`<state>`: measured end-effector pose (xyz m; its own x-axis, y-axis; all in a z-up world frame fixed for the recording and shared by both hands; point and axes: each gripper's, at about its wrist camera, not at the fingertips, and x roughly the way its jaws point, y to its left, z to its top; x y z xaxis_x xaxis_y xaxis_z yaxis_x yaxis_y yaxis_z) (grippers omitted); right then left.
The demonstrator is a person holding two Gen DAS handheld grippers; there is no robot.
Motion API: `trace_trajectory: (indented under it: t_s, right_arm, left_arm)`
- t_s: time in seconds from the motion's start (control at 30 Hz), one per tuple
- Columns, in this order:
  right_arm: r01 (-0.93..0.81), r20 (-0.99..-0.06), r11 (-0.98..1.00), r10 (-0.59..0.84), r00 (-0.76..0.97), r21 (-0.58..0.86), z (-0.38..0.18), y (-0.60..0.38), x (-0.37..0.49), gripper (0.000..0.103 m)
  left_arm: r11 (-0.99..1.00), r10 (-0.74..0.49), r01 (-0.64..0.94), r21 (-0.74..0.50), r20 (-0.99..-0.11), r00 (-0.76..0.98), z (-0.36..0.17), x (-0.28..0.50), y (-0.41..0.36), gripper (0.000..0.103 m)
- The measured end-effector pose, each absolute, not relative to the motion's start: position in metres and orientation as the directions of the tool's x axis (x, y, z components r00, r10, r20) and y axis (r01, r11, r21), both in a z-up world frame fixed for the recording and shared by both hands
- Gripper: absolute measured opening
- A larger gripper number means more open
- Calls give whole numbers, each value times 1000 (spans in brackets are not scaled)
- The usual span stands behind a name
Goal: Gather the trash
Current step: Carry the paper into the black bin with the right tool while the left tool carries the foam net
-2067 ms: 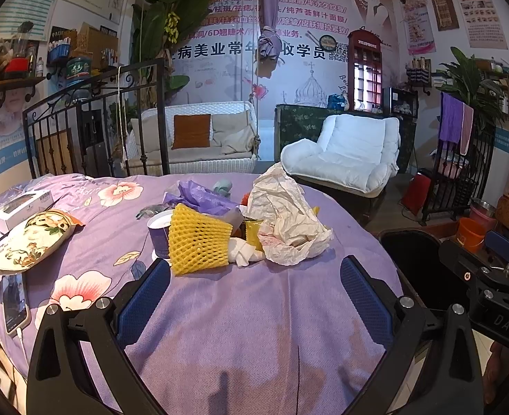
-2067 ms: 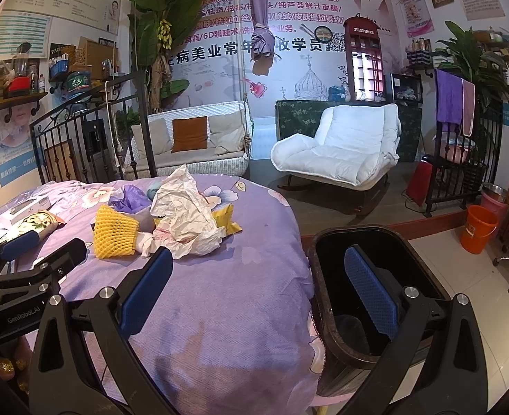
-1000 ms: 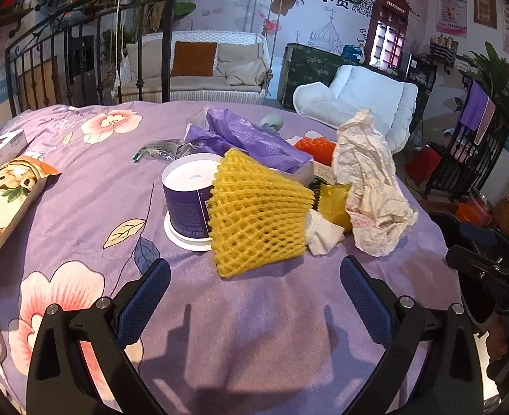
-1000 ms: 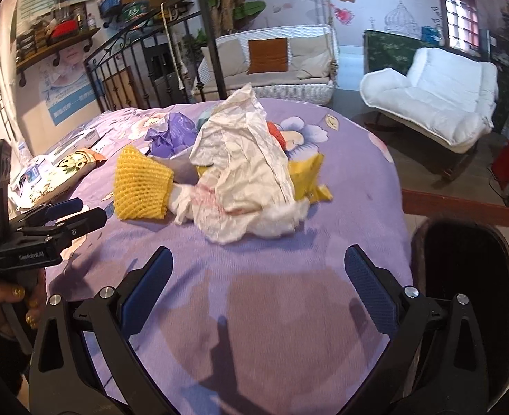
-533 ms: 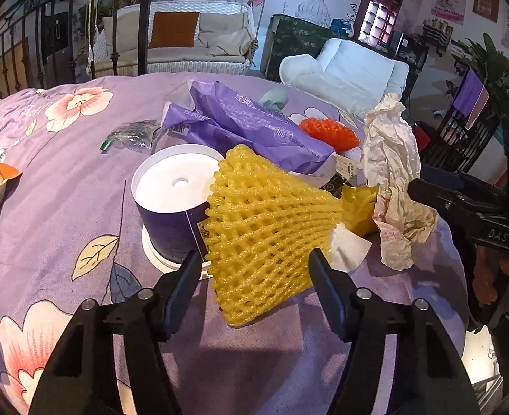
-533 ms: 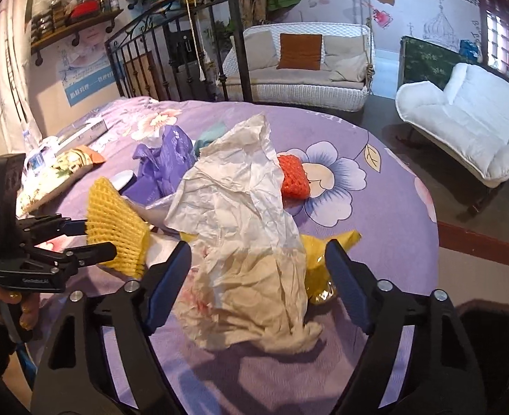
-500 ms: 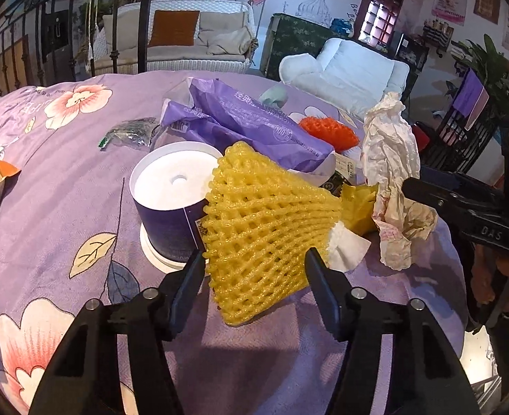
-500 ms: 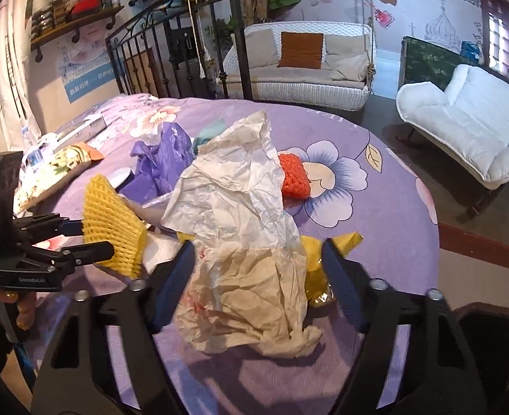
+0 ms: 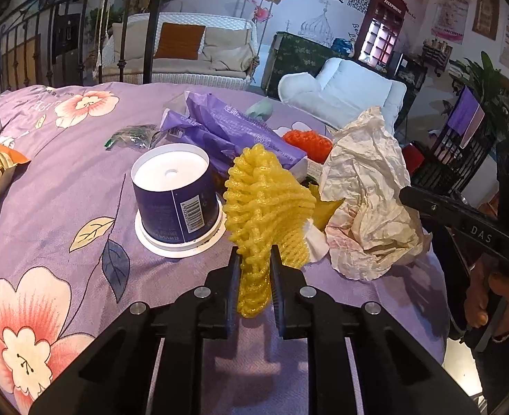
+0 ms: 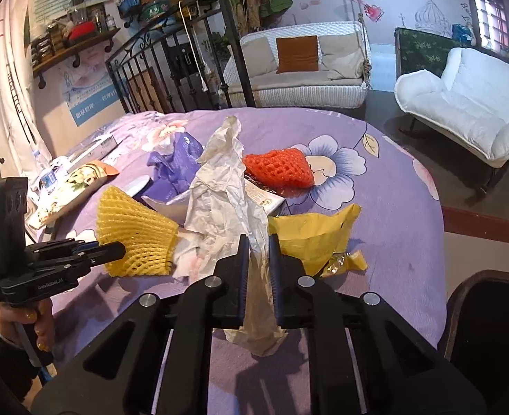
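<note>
Purple floral bedspread (image 9: 64, 186) is filling both frames; left gripper (image 9: 254, 269) is pinching the yellow foam net (image 9: 264, 204), right gripper (image 10: 256, 252) is clamping crumpled paper (image 10: 226, 193) near the bed's lower-right edge.

Foam net (image 9: 268, 204) sits between tub (image 9: 175, 199) on its left and crumpled paper (image 9: 368, 193).

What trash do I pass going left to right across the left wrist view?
Green wrapper → upside-down purple cup → yellow foam net, pinched in the left gripper → crumpled paper, with the right gripper at its far right.
</note>
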<state>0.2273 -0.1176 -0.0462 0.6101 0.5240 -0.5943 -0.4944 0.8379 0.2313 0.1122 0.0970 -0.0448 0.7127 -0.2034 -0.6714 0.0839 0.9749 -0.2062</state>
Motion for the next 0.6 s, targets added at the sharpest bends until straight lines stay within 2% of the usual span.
trace_trajectory:
  t_s: [0.33, 0.6]
  right_arm:
    - [-464, -511, 850, 523, 682, 251, -22, -144, 176, 12]
    - [-354, -477, 900, 436, 763, 256, -9, -206, 136, 12]
  left_arm:
    - [973, -201, 87, -215, -594, 779, -24, 86, 79, 17]
    - [962, -256, 151, -227, -562, 786, -20, 70, 53, 17]
